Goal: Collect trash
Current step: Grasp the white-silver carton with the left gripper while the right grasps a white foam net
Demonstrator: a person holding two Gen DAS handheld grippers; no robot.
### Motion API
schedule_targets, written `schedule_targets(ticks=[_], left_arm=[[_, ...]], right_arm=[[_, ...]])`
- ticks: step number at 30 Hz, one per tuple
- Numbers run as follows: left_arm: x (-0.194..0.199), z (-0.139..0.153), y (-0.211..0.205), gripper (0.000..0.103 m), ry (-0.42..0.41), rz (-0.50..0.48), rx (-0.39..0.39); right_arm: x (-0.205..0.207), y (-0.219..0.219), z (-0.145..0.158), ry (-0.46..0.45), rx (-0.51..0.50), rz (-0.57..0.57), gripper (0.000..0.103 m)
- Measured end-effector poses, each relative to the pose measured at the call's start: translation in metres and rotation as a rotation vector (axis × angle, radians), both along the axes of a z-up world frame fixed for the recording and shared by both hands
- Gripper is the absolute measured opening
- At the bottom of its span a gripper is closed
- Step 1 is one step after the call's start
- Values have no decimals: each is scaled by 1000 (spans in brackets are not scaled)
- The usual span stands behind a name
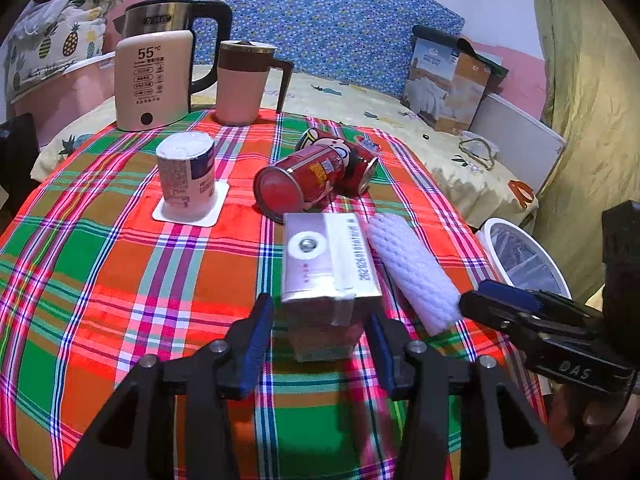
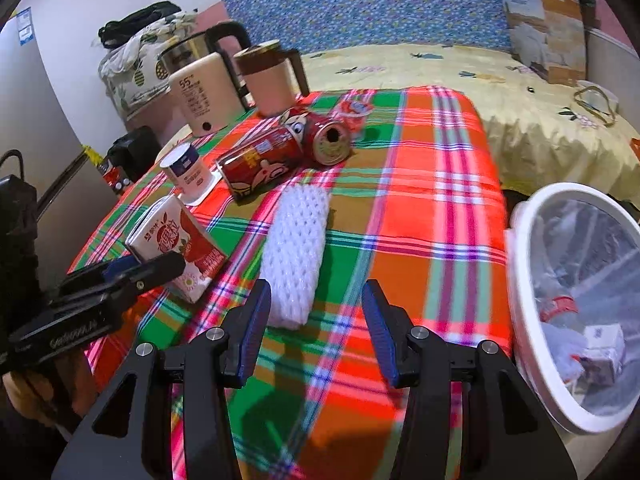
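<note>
A drink carton (image 1: 328, 264) stands on the plaid tablecloth (image 1: 100, 272) between the fingers of my open left gripper (image 1: 320, 344); the pads sit beside its base without clear contact. The carton also shows in the right wrist view (image 2: 176, 248). A white foam net sleeve (image 1: 412, 272) lies right of it, also in the right wrist view (image 2: 296, 256). Two red cans (image 1: 304, 180) lie on their sides behind. A yogurt cup (image 1: 188, 176) stands upside down. My right gripper (image 2: 316, 332) is open and empty, just beyond the sleeve's near end.
A white-rimmed trash bin (image 2: 524, 280) lined with a clear bag stands off the table's right edge, with trash inside. A kettle (image 1: 156, 76) and a pink mug (image 1: 240, 84) stand at the table's back. A bed with a box (image 1: 448, 84) lies behind.
</note>
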State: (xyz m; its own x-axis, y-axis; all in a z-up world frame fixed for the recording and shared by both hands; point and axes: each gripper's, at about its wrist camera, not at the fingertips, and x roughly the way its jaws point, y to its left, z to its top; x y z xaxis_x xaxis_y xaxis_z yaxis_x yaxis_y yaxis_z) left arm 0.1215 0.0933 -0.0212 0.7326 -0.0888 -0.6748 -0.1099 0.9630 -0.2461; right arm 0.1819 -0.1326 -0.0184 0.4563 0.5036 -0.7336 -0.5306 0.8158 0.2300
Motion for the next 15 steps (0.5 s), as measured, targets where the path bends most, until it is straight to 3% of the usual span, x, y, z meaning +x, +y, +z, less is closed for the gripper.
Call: schedule_targets(ticks=[5,6,8,15], left_arm=[[1,-1,1,48,-3,3,-6],[1,-2,1,48,-4,5,-7],[1,-2,1,48,-8,6,-8],[0,-2,-2,37,-7,-8,-7]], right_arm=[[5,13,-9,32,-2,27,48],[4,16,-10,33,-4,34,45],[4,18,-12,39,-3,43,30],[-4,18,-5,1,1,53,15]])
